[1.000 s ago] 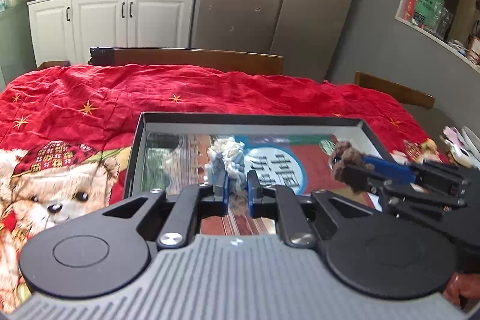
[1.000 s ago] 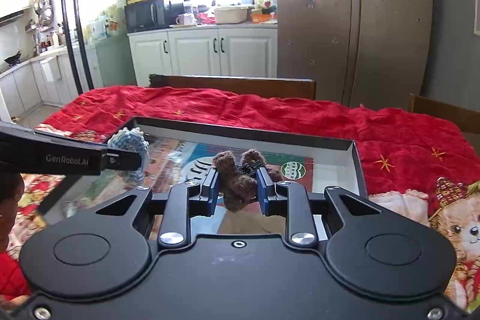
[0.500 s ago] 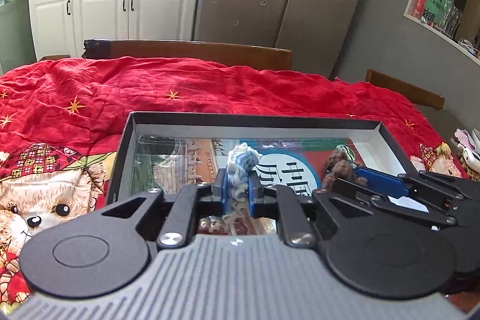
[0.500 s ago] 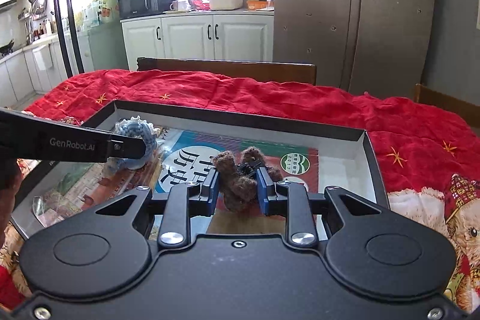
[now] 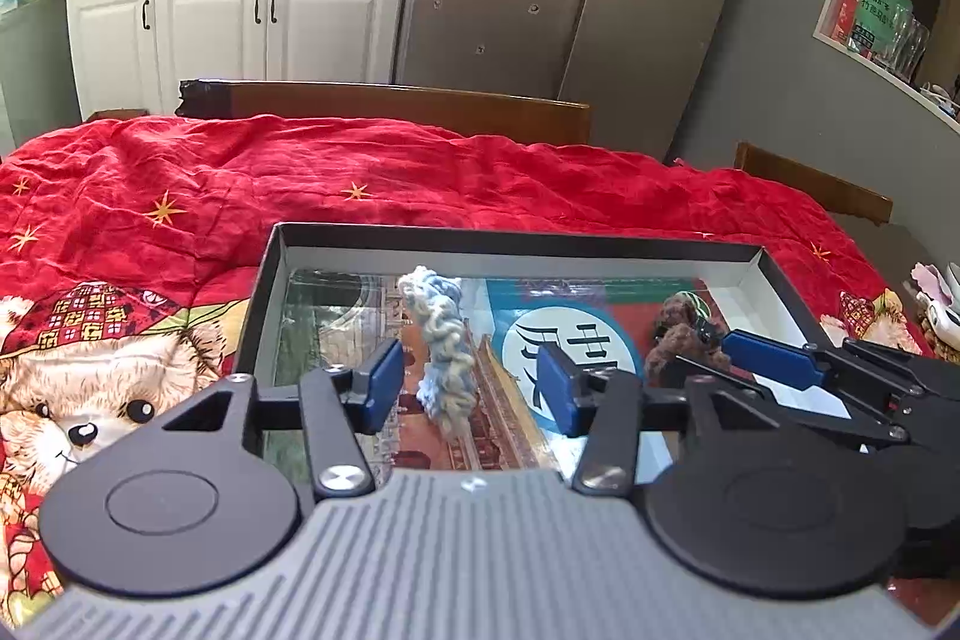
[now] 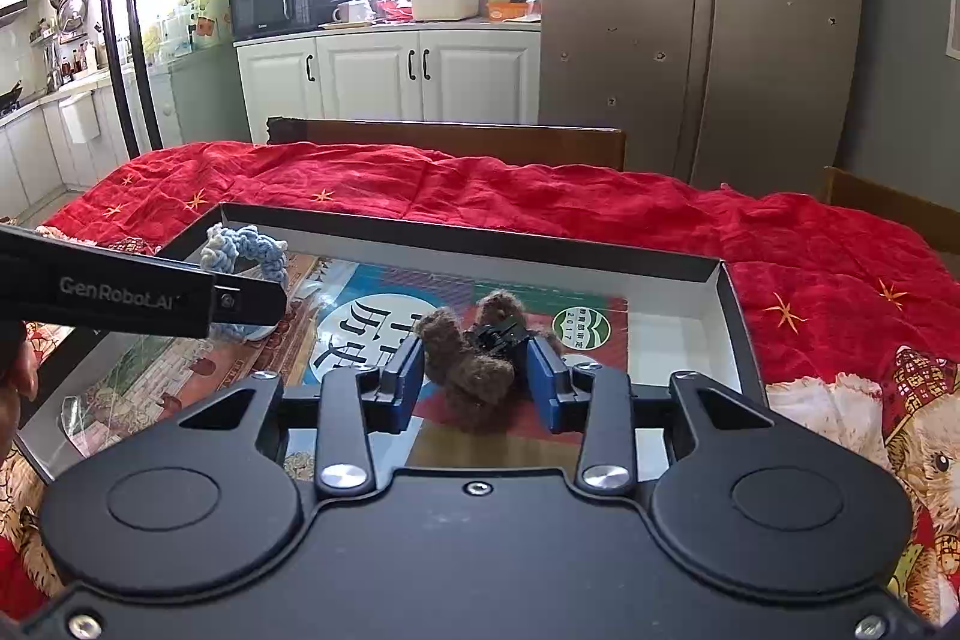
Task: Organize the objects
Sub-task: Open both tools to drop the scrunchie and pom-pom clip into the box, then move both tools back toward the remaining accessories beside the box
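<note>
Both claws have just been opening – our left claw point(image 5: 465, 388) gapes clear of the blue yarn piece point(image 5: 441, 340), our right claw point(image 6: 477, 385) loosens around the brown fuzzy clip point(image 6: 474, 364) – both delivered inside the box point(image 5: 510, 244)

A pale blue and cream knitted yarn piece point(image 5: 443, 340) lies in the left part of a shallow black box point(image 5: 516, 244), on its printed lining. A fuzzy brown hair clip point(image 6: 474, 358) with a black clasp lies nearer the box's right side, apart from the yarn.
</note>
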### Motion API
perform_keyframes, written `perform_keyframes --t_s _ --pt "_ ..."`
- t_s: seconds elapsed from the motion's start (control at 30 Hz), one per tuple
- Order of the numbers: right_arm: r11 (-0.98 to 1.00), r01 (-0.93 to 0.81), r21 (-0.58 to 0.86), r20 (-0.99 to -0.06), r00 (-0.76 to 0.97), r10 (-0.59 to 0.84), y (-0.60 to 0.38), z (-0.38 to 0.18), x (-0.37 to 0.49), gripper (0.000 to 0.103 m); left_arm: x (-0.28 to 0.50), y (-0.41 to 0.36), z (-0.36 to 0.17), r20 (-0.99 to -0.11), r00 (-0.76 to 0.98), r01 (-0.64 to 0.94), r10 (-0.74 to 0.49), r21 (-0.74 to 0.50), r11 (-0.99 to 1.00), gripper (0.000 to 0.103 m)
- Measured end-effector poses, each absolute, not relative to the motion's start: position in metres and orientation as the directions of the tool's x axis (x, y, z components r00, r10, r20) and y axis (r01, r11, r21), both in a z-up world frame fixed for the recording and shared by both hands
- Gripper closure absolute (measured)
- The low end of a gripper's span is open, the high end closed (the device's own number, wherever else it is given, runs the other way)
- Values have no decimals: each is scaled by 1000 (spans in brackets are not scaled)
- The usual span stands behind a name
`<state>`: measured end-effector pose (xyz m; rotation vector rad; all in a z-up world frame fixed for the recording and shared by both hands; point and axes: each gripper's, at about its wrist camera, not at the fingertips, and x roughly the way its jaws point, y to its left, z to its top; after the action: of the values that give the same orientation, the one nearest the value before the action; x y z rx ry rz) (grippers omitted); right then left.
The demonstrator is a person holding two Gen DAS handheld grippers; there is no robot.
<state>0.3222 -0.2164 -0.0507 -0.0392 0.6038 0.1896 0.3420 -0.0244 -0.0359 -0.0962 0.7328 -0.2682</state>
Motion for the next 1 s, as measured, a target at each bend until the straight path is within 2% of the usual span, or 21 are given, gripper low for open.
perform_keyframes --t_s 0.2,0.73,1.0 --pt "981 -192 33 -547 818 178 -218 -41 313 63 335 -19 -28 -639 724 193 -259 -173 966 29" --pt "976 -219 14 -515 835 195 -219 -16 276 63 303 -6 -3 -603 757 196 -252 -158 968 24" --pt "964 -264 0 -506 832 228 -222 -4 240 62 274 9 1 -590 769 206 -244 -132 970 18"
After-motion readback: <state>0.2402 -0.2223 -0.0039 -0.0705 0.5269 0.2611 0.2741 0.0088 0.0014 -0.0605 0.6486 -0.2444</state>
